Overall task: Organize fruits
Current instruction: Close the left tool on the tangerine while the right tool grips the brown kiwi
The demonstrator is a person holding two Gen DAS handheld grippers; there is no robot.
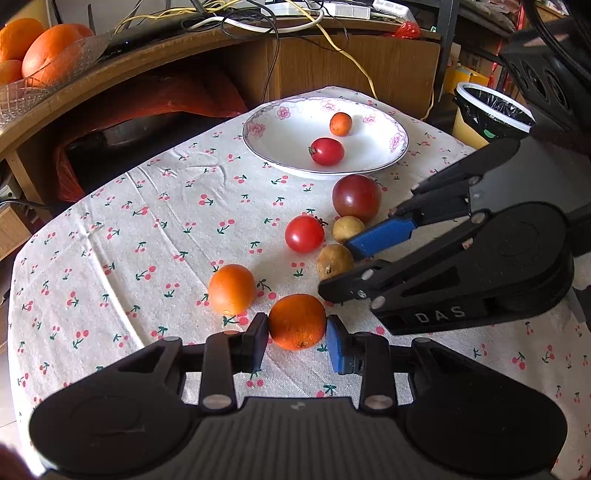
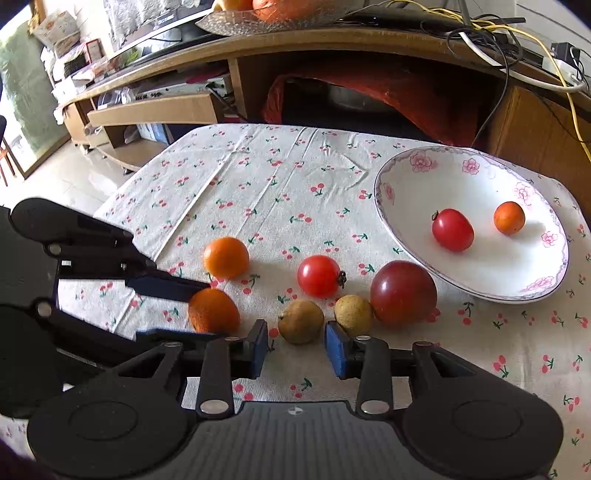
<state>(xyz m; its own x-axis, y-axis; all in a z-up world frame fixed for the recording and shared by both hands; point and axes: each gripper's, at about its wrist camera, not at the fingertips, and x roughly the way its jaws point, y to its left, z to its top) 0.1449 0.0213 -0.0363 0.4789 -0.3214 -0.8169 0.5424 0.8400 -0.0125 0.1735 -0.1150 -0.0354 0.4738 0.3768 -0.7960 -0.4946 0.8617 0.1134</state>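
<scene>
My left gripper [image 1: 297,339] is shut on a small orange [image 1: 297,321] resting on the cherry-print cloth; the right wrist view shows the same left gripper [image 2: 214,312] around that orange [image 2: 214,310]. My right gripper [image 2: 297,349] is open, its blue pads just short of a brown fruit [image 2: 301,321], not touching it. A second brown fruit [image 2: 352,314], a dark red tomato [image 2: 402,291], a red tomato [image 2: 318,276] and another orange [image 2: 226,257] lie nearby. The flowered plate [image 2: 424,206] holds a red tomato [image 2: 452,229] and a small orange [image 2: 509,218].
A wooden TV stand with cables [image 1: 332,33] stands behind the table. On it sits a glass bowl of large oranges [image 1: 37,55]. A lined bin [image 1: 491,110] stands at the far right. The cloth's left half [image 1: 129,229] is bare up to the table edge.
</scene>
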